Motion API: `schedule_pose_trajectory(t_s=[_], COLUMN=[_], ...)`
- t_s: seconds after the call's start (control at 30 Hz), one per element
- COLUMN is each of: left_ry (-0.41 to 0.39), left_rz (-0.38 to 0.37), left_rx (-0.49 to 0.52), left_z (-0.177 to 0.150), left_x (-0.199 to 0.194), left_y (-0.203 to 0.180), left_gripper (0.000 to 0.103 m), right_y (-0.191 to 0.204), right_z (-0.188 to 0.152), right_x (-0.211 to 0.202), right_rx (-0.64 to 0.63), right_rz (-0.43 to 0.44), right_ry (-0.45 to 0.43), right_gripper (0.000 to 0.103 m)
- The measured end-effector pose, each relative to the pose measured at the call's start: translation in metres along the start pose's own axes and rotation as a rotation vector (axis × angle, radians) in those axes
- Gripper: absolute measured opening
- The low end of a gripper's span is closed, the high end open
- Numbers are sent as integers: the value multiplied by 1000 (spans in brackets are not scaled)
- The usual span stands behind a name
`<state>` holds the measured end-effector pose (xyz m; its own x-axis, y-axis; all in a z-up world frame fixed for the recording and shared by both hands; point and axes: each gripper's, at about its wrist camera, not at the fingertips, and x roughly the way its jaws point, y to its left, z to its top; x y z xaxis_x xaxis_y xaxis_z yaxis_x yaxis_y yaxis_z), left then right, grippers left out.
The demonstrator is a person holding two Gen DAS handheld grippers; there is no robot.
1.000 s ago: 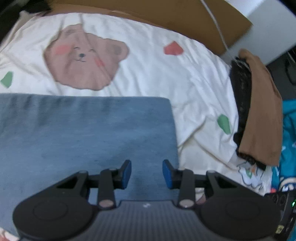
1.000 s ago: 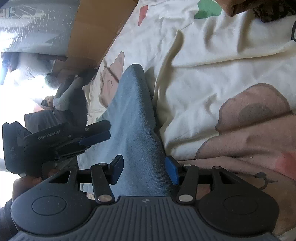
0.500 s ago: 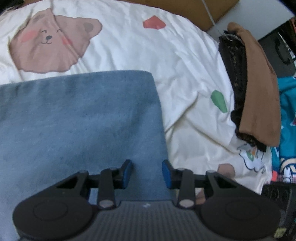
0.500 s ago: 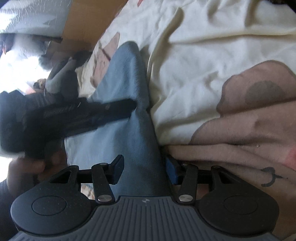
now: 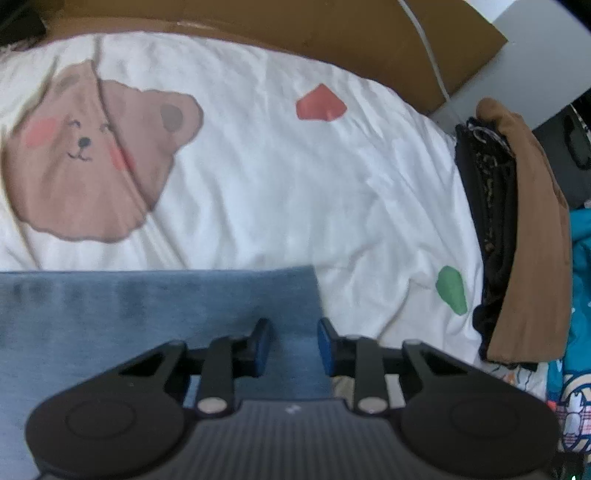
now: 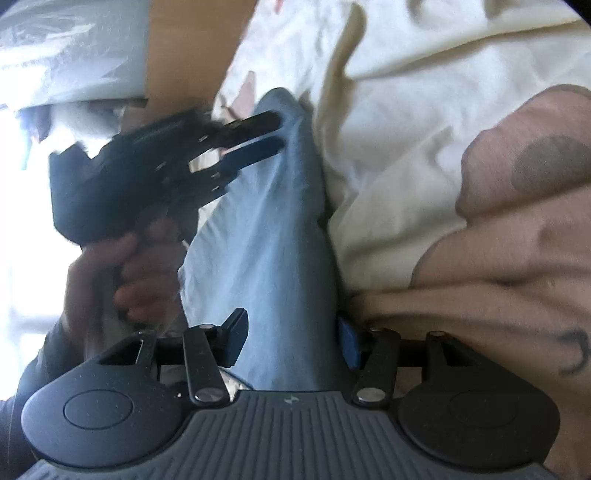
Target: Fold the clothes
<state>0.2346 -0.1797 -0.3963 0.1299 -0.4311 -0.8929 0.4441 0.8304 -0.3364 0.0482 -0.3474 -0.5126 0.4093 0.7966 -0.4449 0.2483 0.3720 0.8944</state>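
A folded blue cloth (image 5: 147, 325) lies flat on a white bed sheet (image 5: 295, 192) printed with a bear. My left gripper (image 5: 293, 347) is open over the cloth's near right corner, the blue fabric showing between its pads. In the right wrist view the same cloth (image 6: 273, 229) runs away from me as a long strip. My right gripper (image 6: 291, 336) is open, its fingers on either side of the cloth's near end. The left gripper (image 6: 273, 134), held by a hand (image 6: 122, 269), reaches the cloth's far end there, its two fingers slightly apart at the edge.
A brown garment (image 5: 532, 236) over dark clothes (image 5: 491, 229) is piled at the bed's right edge, with teal printed fabric (image 5: 576, 332) beyond. Brown cardboard (image 5: 332, 33) lines the far side of the bed. A white cable (image 5: 428, 55) crosses it.
The left gripper has travelled along the cloth to its far end, seen from the right wrist. Its fingers have come slightly closer together. In its own view the cloth edge sits lower.
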Motion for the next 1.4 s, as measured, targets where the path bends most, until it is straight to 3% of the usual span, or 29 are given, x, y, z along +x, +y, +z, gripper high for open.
schedule_pose_trajectory(t_s=[0.4, 0.73, 0.83, 1.03, 1.1, 1.13, 1.2, 1.27, 1.4], left_ry=[47, 113, 118, 110, 112, 113, 123, 130, 127], left_rz=[92, 121, 120, 107, 104, 99, 91, 78, 77], left_rx=[-89, -98, -91, -105, -103, -86, -59, -58, -52], left_z=[-58, -96, -102, -97, -98, -100, -102, -105, -110], left_x=[-62, -68, -62, -59, -57, -57, -58, -60, -62], left_y=[41, 61, 59, 62, 61, 58, 55, 54, 54], left_gripper=[30, 30, 30, 31, 35, 36, 37, 37, 36], right_y=[14, 1, 2, 7, 5, 4, 0, -2, -1], right_z=[8, 21, 23, 19, 18, 18, 14, 13, 12], right_x=[22, 22, 23, 33, 32, 31, 24, 15, 5], right_rx=[-47, 53, 28, -69, -78, -76, -69, -55, -35], right_rz=[22, 59, 44, -42, -69, -81, -92, -46, 17], right_ry=[24, -123, -114, 117, 163, 181, 203, 208, 174], right_gripper=[54, 52, 51, 48, 40, 27, 19, 14, 18])
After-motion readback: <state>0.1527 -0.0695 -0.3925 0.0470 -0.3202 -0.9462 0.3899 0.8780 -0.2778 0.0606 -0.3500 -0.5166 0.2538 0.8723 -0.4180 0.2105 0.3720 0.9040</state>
